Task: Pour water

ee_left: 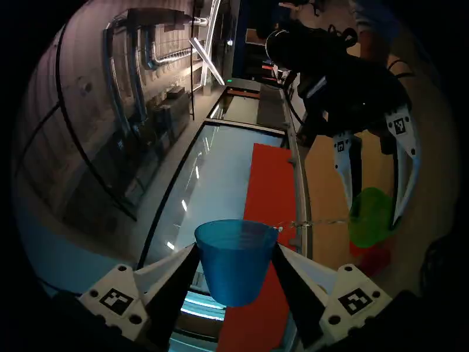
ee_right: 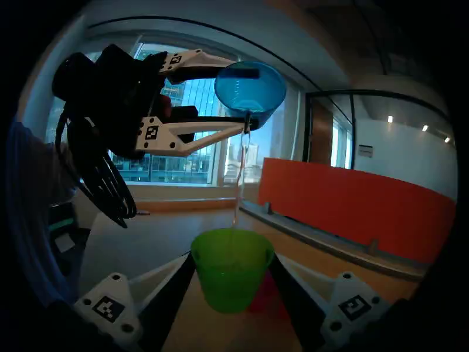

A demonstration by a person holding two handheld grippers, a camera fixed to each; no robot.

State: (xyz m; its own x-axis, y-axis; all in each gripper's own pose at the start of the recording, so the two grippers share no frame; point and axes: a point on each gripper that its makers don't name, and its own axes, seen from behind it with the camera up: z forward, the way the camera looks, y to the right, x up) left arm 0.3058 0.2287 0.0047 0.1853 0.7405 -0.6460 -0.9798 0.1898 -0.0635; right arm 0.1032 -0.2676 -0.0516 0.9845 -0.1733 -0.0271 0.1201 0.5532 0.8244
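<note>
Jaws clamp blue cup — pouring water into green cup.

**Obscured and Cut-Off Items**

In the left gripper view the water stream is thinning until I am losing it near the green cup. In the right gripper view that cup is hiding most of a red item; I am failing to identify it. The blue cup is covering the left gripper's fingertips, and a blue sleeve is running off the edge.
</note>
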